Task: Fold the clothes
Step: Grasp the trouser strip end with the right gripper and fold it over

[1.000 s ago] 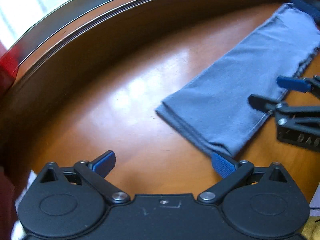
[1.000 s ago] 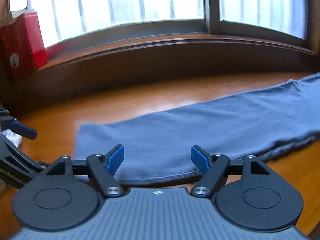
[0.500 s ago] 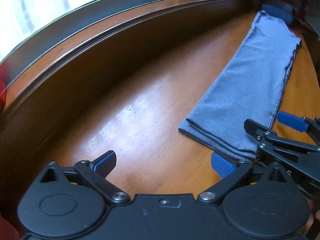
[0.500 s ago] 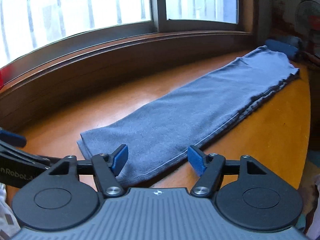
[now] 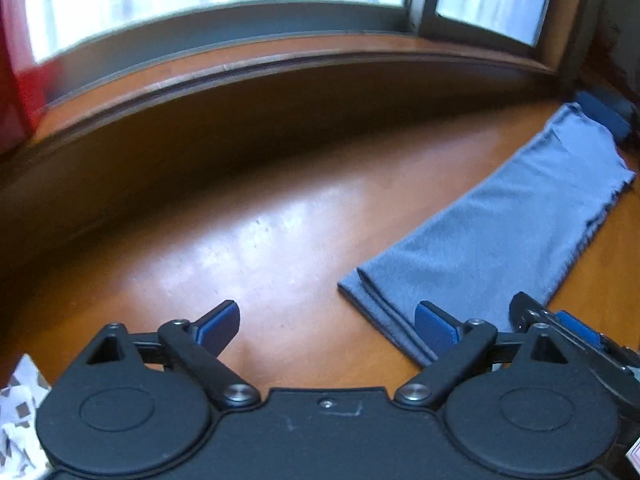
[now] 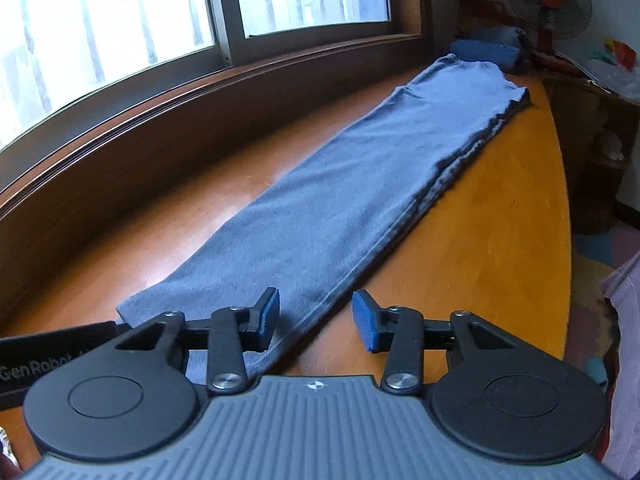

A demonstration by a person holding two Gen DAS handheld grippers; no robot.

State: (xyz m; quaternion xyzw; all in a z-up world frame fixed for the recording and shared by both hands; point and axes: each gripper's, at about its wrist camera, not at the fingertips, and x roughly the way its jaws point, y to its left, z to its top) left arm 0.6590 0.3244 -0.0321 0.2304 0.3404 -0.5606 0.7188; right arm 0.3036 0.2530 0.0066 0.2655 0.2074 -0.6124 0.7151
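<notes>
Clothes first: we see one long grey-blue folded cloth (image 6: 348, 200) lying flat on the shiny brown wooden table (image 6: 500, 220). It runs from our grippers to the far end of the table, beside the dark wooden window sill (image 5: 280, 64). A dark blue bundle (image 6: 484, 53) sits just past the cloth's far end. Our right gripper (image 6: 316, 318) is closing over the cloth's near corner, with the cloth edge between its blue pads, not pinched yet. Our left gripper (image 5: 326, 326) is wide and closing a little; one pad is over the cloth's near end, the other over bare table.
</notes>
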